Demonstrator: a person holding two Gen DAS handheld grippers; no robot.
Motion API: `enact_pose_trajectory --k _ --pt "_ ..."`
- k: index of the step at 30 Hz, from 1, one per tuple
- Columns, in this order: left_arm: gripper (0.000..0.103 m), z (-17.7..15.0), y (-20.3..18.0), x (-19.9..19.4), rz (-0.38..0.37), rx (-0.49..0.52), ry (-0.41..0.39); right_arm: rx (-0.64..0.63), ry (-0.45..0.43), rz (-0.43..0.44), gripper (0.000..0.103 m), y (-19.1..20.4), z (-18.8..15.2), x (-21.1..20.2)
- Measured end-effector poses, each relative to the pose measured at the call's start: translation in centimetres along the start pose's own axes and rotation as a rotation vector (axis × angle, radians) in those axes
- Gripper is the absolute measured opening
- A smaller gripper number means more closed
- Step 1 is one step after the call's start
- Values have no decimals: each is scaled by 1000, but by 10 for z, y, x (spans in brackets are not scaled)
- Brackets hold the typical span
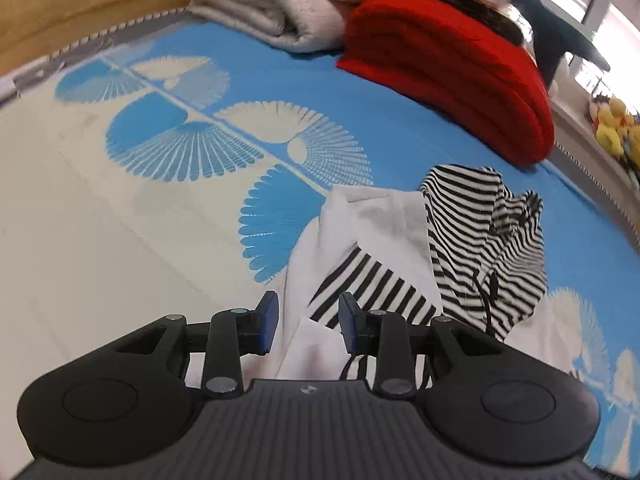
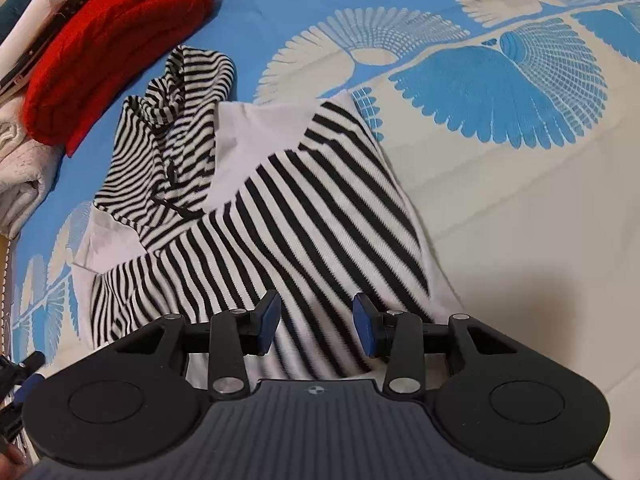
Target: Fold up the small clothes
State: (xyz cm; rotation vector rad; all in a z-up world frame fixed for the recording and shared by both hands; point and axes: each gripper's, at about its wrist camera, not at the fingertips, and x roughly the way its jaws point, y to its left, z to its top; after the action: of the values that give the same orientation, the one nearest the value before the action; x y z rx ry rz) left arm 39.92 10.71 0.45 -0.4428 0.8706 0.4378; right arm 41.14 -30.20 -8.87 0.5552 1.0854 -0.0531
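I'm looking down my left gripper (image 1: 308, 322) and its blue-padded jaws stand apart, nothing between them, hanging just over the white edge of the striped hooded top (image 1: 384, 248). From this side the garment lies bunched on the blue and cream patterned bedcover (image 1: 120, 208), white panels folded over, a wedge of bold stripes showing right ahead of the fingers, and the fine-striped hood (image 1: 484, 240) heaped up to the right with a dark drawstring trailing down it.

Over on my right gripper (image 2: 316, 326), same story: jaws spread wide, gripping nothing, poised above the broad black-and-white body of the top (image 2: 304, 208). Here the garment looks flatter, stripes running diagonally, the hood (image 2: 176, 128) crumpled at the upper left against a plain white patch. Whether the finger pads actually touch the fabric, I can't tell from either camera.

Beyond the hood there's a folded red knit (image 1: 448, 76), thick and ribbed, and beside it a folded pale grey-white towel or blanket (image 1: 272, 4). In the right view the red knit (image 2: 108, 40) sits just past the hood, near it but apart. Yellow plush toys (image 1: 616, 128) sit off the bed's far edge. At the right view's lower left corner, a bit of the other gripper (image 2: 20, 380) pokes in.
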Motion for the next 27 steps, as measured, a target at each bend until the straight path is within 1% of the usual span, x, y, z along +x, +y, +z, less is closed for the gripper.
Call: enact_pose_trajectory --k 2,4,5,7,10,11,13,14,15,16,17,20,21,22,23,24,25,26,27 --pt "44 4 5 9 -40 -4 53 9 15 4 43 -2 -2 3" --pt "45 8 17 28 -80 -59 139 21 35 4 44 -5 -4 8" --pt "45 7 25 37 -87 -86 187 25 42 2 44 -6 -5 10" --pt "45 6 31 54 -85 -80 272 27 53 -6 44 -7 -7 13" --pt "42 -1 38 69 -82 -62 314 28 54 -2 44 -5 -6 14" --pt "41 -4 38 74 -80 -40 325 27 52 2 44 -4 -5 13" --pt "23 -10 34 82 -95 16 352 23 50 11 44 -1 -4 12" --pt "12 -12 33 83 -93 29 352 19 50 15 45 1 -4 12" --pt "2 -12 31 78 -86 48 332 14 51 16 45 3 -4 13" --pt "2 -11 26 72 -83 81 304 12 52 15 45 4 -4 14" --pt "2 -8 21 62 -87 119 258 14 54 13 45 4 -5 15" --pt "2 2 5 28 -137 202 74 20 55 7 45 5 -5 17" --pt "2 3 2 21 -146 218 30 22 51 2 45 5 -5 18" --pt "2 4 0 18 -146 225 10 27 48 -2 45 4 -6 18" --pt "2 3 1 21 -143 217 25 32 46 -5 45 3 -6 17" --pt "3 3 4 28 -138 196 76 35 45 -10 45 2 -6 18" --pt "4 1 7 37 -130 181 108 34 47 -21 45 1 -5 19" --pt "4 -2 10 47 -94 164 163 33 49 -32 45 -1 -6 19" --pt "5 -5 14 51 -61 154 178 37 51 -46 45 -3 -6 20"
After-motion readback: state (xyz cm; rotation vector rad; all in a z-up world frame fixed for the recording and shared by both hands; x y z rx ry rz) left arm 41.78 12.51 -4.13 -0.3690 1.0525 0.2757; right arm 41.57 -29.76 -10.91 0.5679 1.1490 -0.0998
